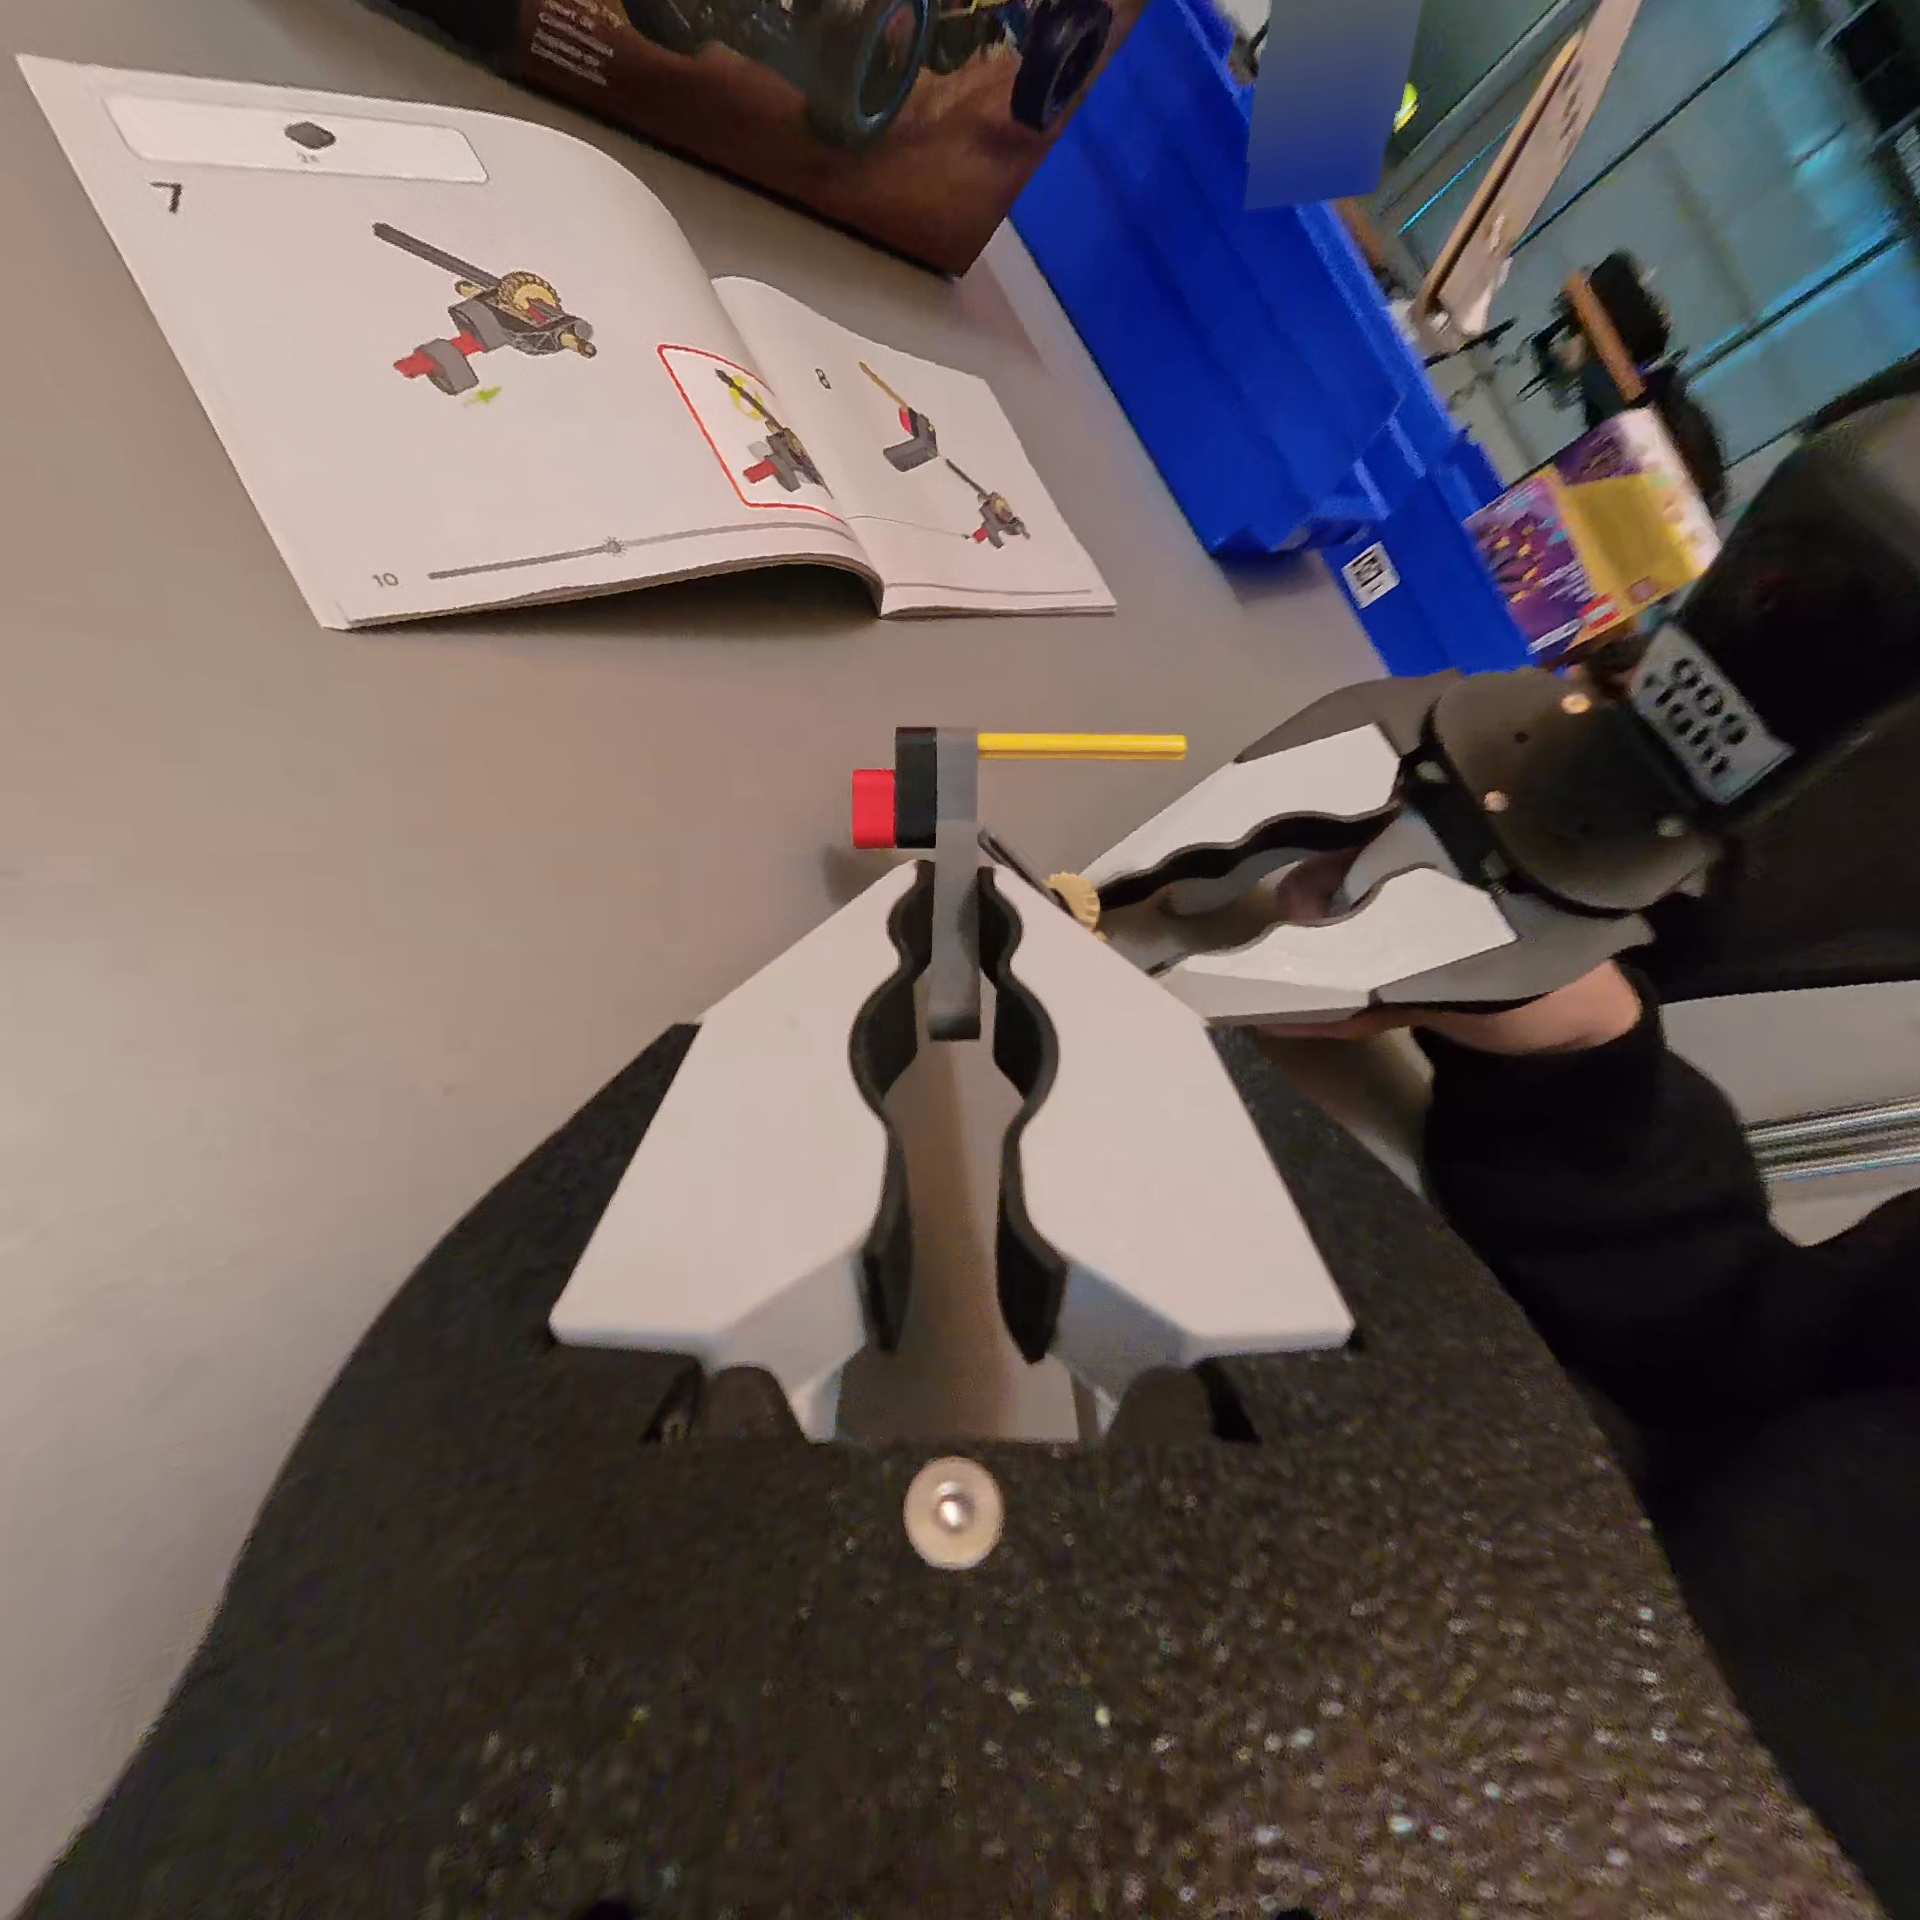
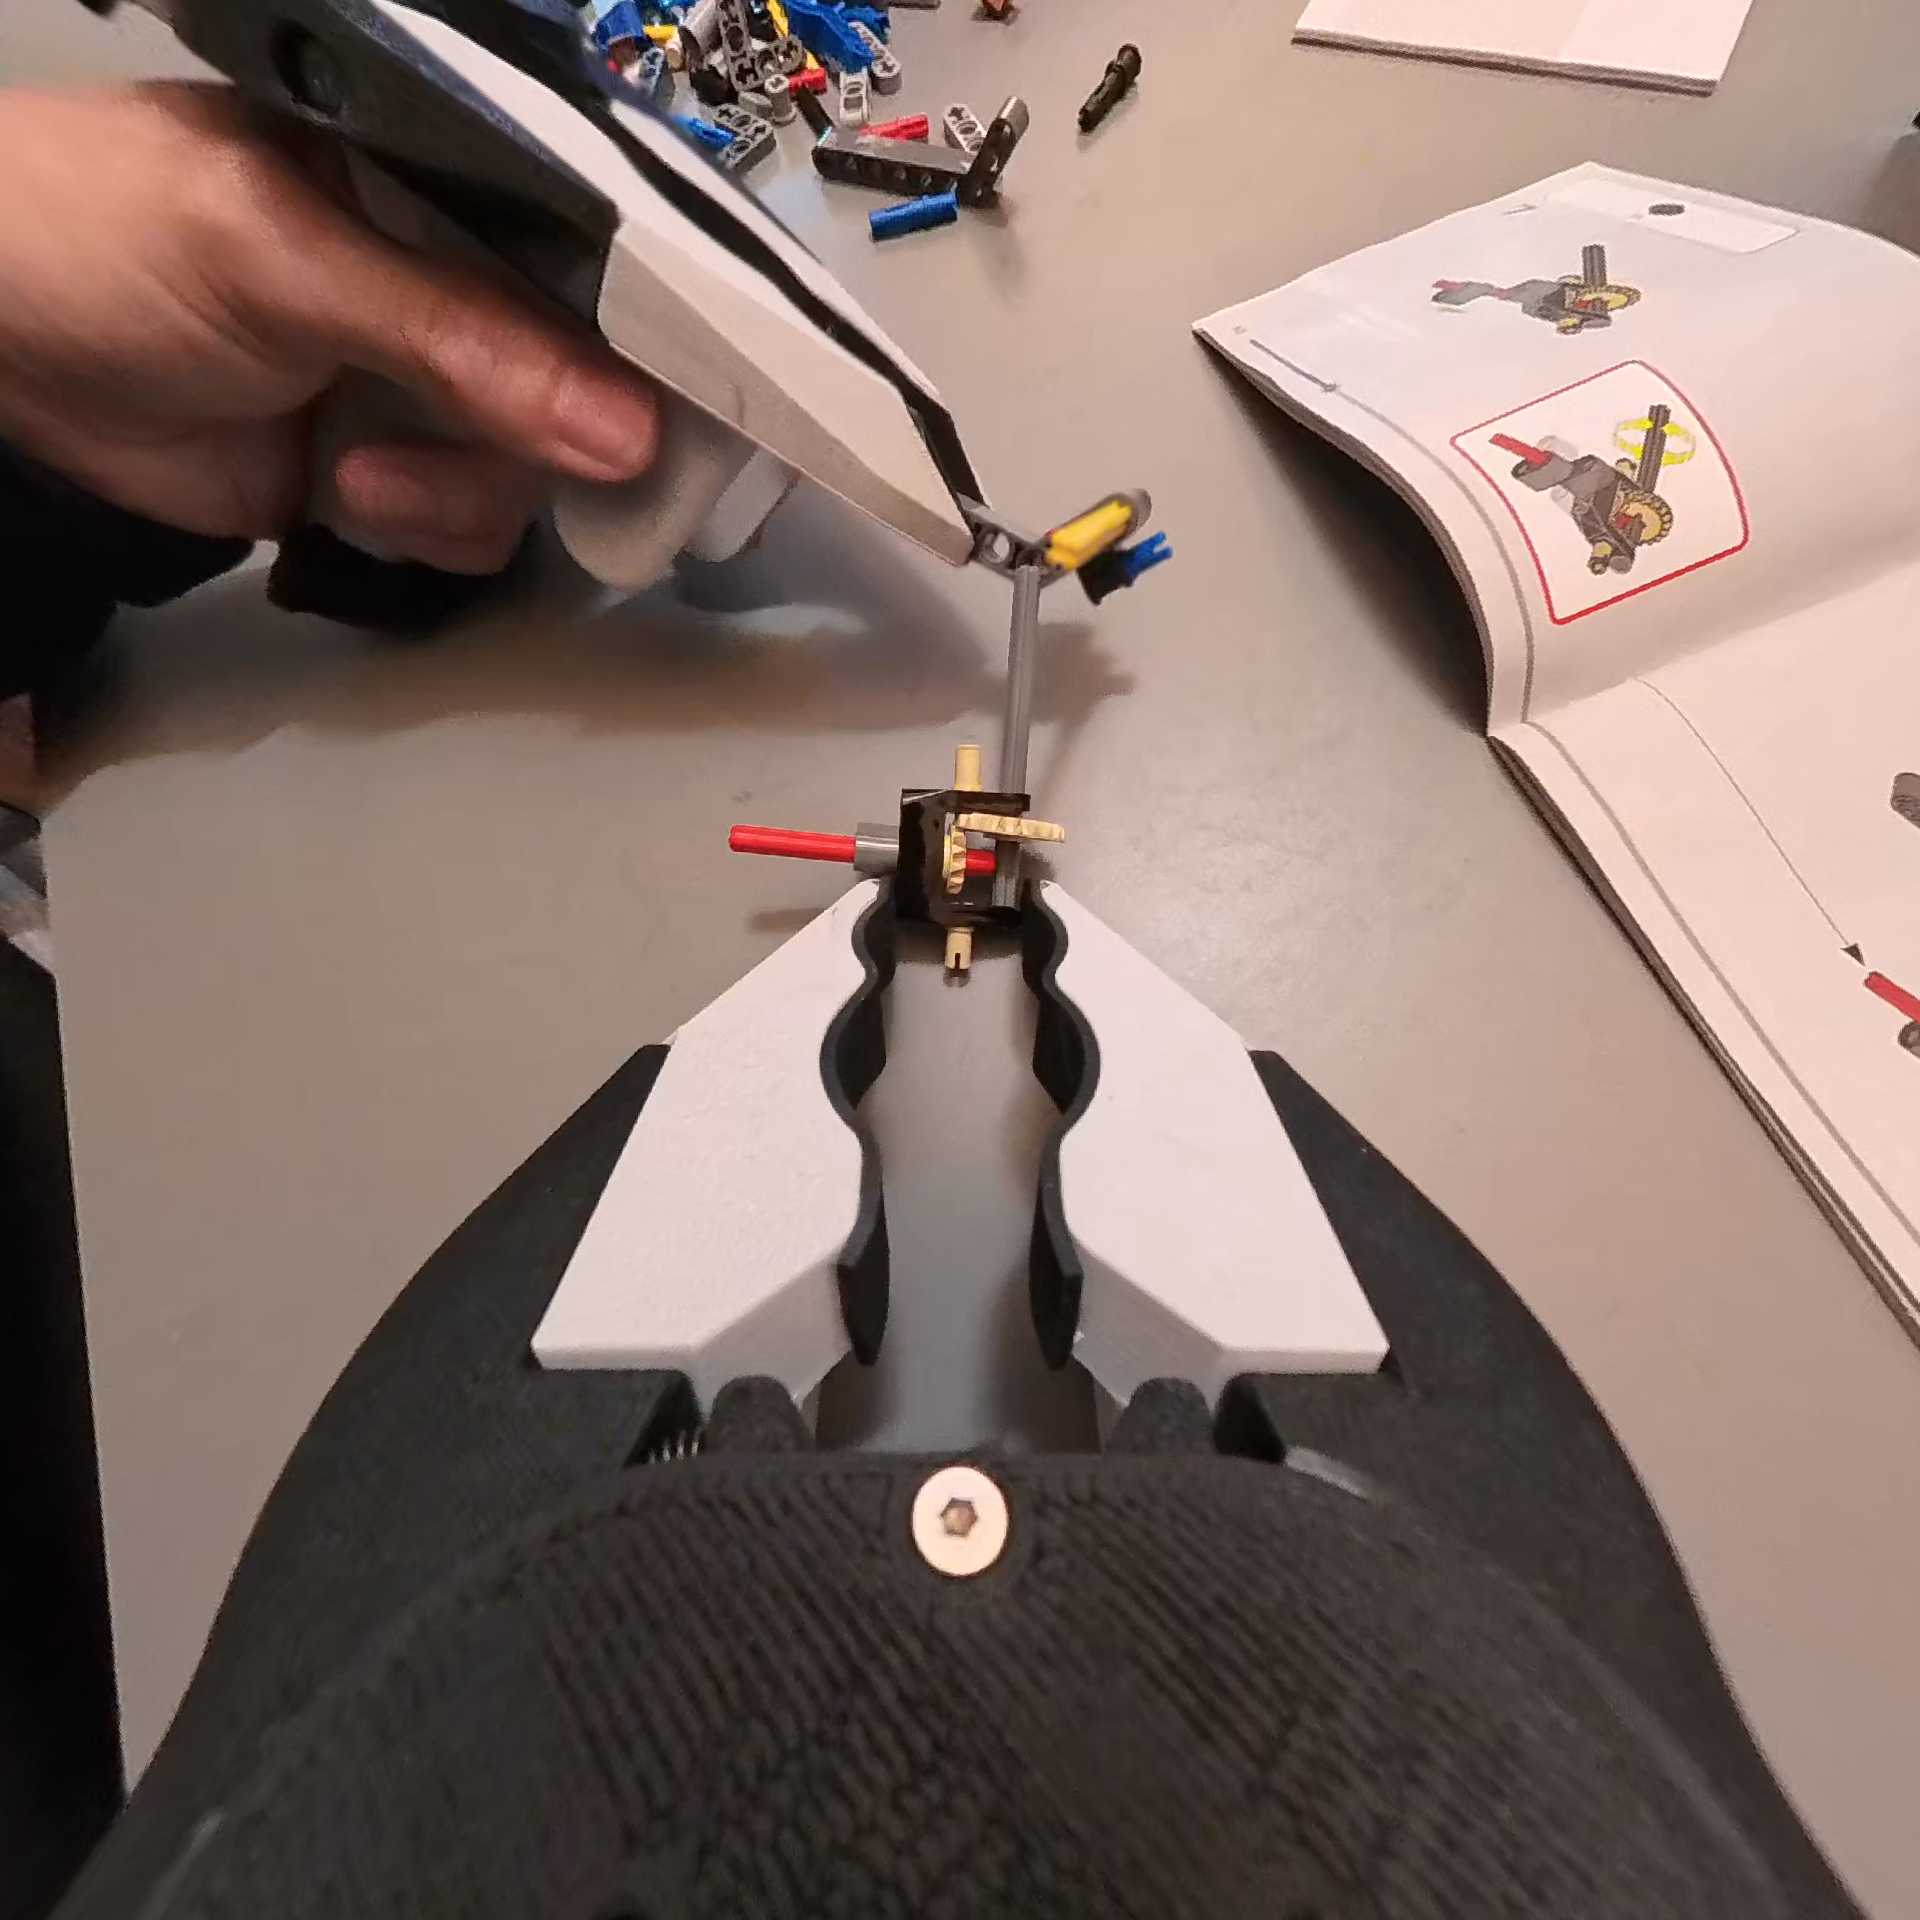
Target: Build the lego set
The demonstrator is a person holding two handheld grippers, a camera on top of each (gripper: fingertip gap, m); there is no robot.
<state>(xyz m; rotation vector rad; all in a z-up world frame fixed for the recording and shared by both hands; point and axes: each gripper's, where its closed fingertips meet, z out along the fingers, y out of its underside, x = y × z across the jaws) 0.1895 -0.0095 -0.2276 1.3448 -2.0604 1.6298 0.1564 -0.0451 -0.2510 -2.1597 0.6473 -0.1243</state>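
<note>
My left gripper (image 1: 951, 883) is shut on a grey beam (image 1: 954, 966) that carries a red piece (image 1: 873, 805), a black piece and a yellow axle (image 1: 1081, 745). My right gripper (image 2: 961, 904) is shut on a black gear frame (image 2: 930, 862) with tan gears (image 2: 1023, 828), a red axle (image 2: 790, 840) and a long grey axle (image 2: 1020, 675). In the right wrist view the grey axle's far end meets the grey beam (image 2: 1000, 545) at the left gripper's (image 2: 971, 535) tip. The right gripper (image 1: 1091, 904) also shows in the left wrist view, close beside mine.
An open instruction booklet (image 1: 520, 364) (image 2: 1558, 468) lies on the grey table. A pile of loose parts (image 2: 831, 94) sits at the far side. A set box (image 1: 831, 104) and blue bins (image 1: 1247, 364) stand beyond the booklet. A hand (image 2: 312, 312) holds the left gripper. The tips of one gripper are about 6 cm away from the tips of the other.
</note>
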